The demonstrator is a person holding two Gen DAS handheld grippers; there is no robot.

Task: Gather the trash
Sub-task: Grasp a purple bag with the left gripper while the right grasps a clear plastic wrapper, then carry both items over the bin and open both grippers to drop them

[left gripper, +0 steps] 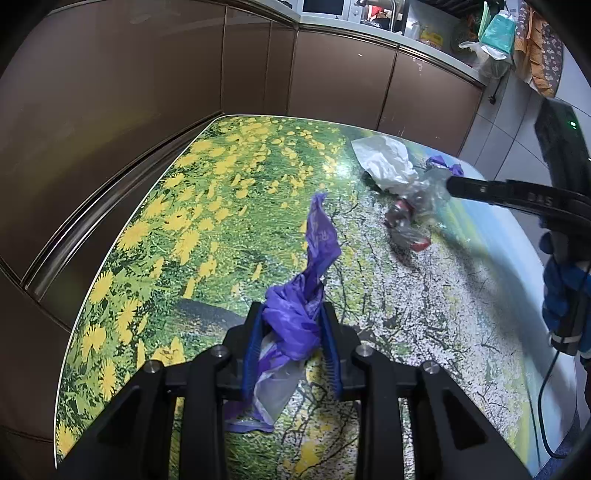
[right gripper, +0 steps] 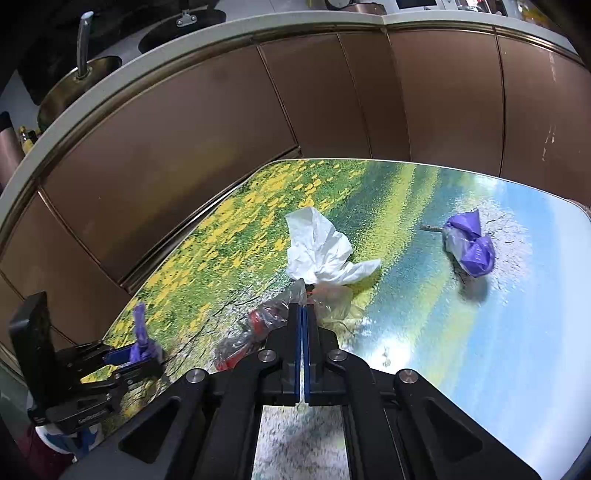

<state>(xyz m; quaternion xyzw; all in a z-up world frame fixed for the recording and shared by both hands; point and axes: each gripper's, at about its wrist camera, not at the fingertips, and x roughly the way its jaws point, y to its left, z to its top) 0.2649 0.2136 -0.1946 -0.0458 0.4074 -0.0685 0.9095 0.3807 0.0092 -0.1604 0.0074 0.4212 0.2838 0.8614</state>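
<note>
Trash is getting picked up on both sides: the left gripper (left gripper: 291, 343) is clamping a purple wrapper (left gripper: 299, 310), while the right gripper (right gripper: 303, 325) is pinching shut on what looks like thin clear plastic film (right gripper: 273, 317). A white tissue (right gripper: 321, 251) and a purple bundle (right gripper: 471, 243) are lying uncollected on the flower-print table (right gripper: 443, 332); no bin is showing.

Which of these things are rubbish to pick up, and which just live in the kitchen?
Rubbish:
crumpled purple plastic bag
clear plastic wrapper with red bits
crumpled white tissue
small knotted purple bag

Just kitchen things:
brown cupboard doors
white microwave
</note>
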